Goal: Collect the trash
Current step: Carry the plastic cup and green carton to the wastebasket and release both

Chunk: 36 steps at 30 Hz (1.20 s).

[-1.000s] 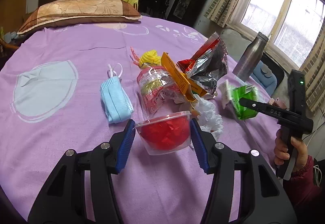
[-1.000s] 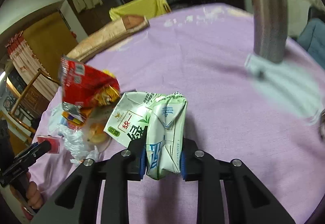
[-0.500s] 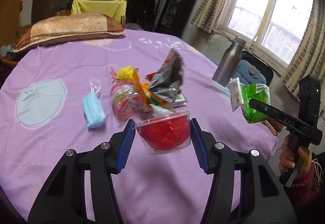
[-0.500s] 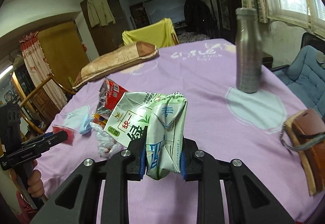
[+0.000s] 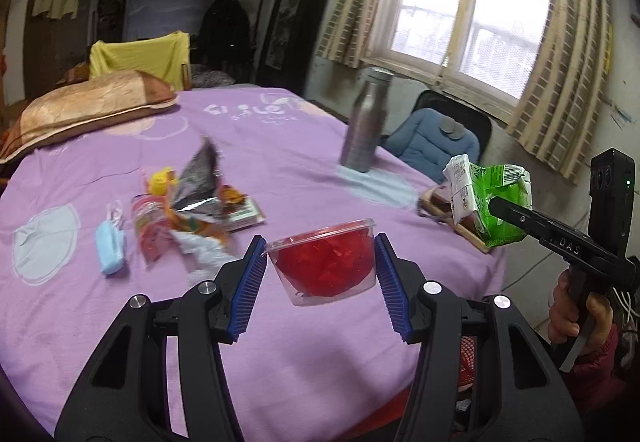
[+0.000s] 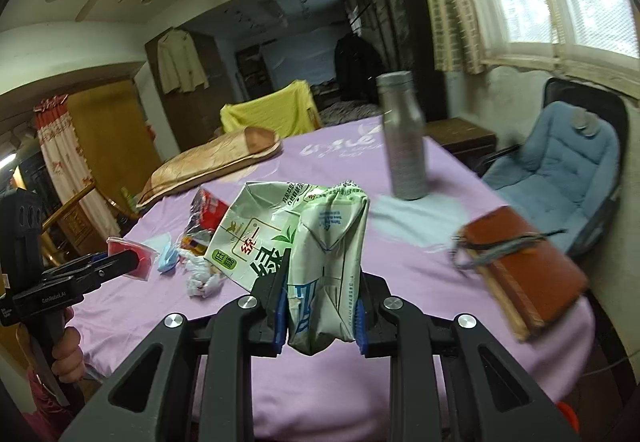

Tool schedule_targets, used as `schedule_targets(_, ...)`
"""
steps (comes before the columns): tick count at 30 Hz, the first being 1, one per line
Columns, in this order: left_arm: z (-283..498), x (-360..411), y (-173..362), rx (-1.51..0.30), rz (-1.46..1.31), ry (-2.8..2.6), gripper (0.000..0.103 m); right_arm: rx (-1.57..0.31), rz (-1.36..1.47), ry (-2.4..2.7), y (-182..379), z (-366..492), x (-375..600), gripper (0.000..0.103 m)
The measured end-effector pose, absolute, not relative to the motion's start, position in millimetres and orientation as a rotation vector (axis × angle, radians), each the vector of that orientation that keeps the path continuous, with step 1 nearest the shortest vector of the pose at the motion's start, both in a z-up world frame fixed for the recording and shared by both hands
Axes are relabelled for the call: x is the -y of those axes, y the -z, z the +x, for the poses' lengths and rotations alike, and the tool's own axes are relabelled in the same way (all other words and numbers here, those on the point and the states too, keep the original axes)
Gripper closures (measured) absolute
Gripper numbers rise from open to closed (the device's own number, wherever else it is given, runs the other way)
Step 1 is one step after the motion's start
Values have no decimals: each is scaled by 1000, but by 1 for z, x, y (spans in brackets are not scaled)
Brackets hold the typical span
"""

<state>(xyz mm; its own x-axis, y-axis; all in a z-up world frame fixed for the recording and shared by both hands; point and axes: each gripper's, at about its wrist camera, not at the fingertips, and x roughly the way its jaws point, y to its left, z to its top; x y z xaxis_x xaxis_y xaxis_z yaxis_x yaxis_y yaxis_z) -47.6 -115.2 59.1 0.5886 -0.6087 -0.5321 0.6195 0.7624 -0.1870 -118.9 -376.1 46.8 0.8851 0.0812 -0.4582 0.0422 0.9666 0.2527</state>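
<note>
On my left gripper (image 5: 320, 270) the blue ribbed pads are clamped on either side of a clear plastic cup (image 5: 323, 262) packed with something red — the cup is held by its upper wall just under the rim, lifted clear of the purple tablecloth (image 5: 280, 137). My right gripper (image 6: 321, 316) has its jaws pinched nearly together on a crumpled green tea carton (image 6: 304, 242), squeezing it at its lower end so the flattened box stands up in front of the camera; from the left view the same carton shows as a bright green box out over the table's right edge, with a person's hand (image 5: 576, 316) on the handle below it. Back on the cloth lies the trash not yet picked up: a blue face mask (image 5: 110, 248), a clear wrapper with red print (image 5: 150, 228) just beside it, a silver-lined snack bag (image 5: 200, 181) standing half open, and a crumpled white plastic bag (image 5: 202, 250) nearest my left jaws. A steel bottle (image 5: 364, 121) stands upright farther back, well apart from the pile, and a brown leather notebook (image 6: 524, 266) lies near the table's right edge. A pillow (image 5: 84, 109) rests at the far side.
</note>
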Motion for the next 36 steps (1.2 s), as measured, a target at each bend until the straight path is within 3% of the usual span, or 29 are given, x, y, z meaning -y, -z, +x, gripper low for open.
schedule_targets(13,-111,233,-66,-605,132,967,49,-458,295,253,-30,-244,464,77)
schedule_targets(23,-165,343,-46,-676,265,1163,49,-561,440,436,49,-322,543,76)
schedule_targets(25,-173,364,-38,-700,293,1197,49,-628,476,438,75,-325,558,71)
schedule_targets(27,-181,387,-28,-727,323,1231,49,-687,507,433,98,-322,568,39)
schedule_targets(30,-192,417,-11,-763,372,1267,49,-687,550,470,119,-329,579,37)
schedule_targets(36,-207,462,16,-804,450,1322,48,-566,572,588,111,-369,599,37)
